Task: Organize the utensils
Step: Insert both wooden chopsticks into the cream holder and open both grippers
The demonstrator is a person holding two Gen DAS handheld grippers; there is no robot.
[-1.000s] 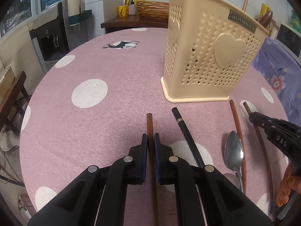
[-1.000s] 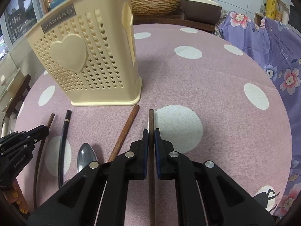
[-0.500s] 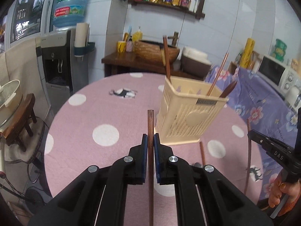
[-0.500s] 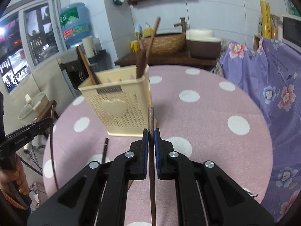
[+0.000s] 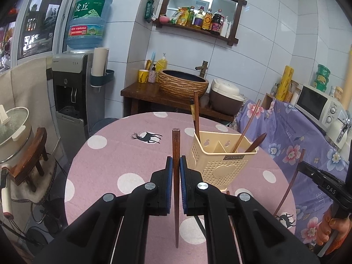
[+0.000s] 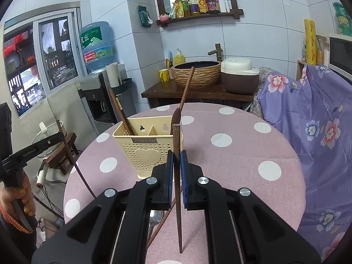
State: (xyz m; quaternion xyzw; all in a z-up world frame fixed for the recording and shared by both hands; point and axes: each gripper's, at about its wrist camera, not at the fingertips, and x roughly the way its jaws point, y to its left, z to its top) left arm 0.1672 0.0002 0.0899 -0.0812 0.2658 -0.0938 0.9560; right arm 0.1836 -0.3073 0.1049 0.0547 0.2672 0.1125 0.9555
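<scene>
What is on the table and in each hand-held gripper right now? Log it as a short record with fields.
left hand-held gripper: shut on a brown chopstick, lifted off the table
right hand-held gripper: shut on another brown chopstick, also lifted
holder: cream perforated basket, upright, several utensils already standing in it
table: pink cloth with white dots; metal spoon lying on it

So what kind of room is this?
Probably a home kitchen or dining corner: a shelf of sauce bottles, a rice cooker, a microwave and a water dispenser stand around a spotted table.
</scene>
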